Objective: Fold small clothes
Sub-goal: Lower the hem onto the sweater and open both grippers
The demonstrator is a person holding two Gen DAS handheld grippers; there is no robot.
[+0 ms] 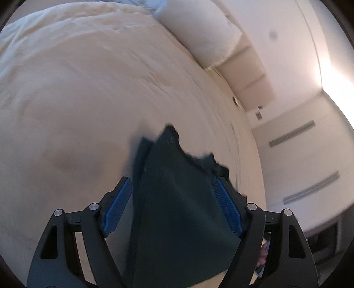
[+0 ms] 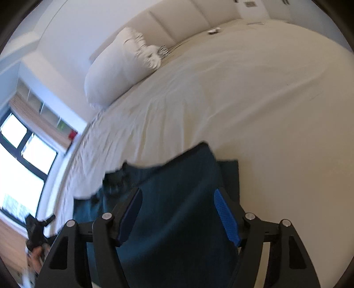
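Two grippers frame one dark teal garment (image 1: 174,199) lying on the cream bedsheet (image 1: 77,99). The left gripper (image 1: 173,206) stands wide open, gripping nothing; the right gripper (image 2: 177,215) likewise spreads wide around the cloth. Closing on a single layer could likely drag the fold askew. A white pillow (image 2: 119,66) lies against the padded headboard (image 2: 181,20); a window (image 2: 20,155) brightens the room.

teal cloth (image 2: 177,210), cream bed (image 2: 265,110), pillow (image 2: 117,68)
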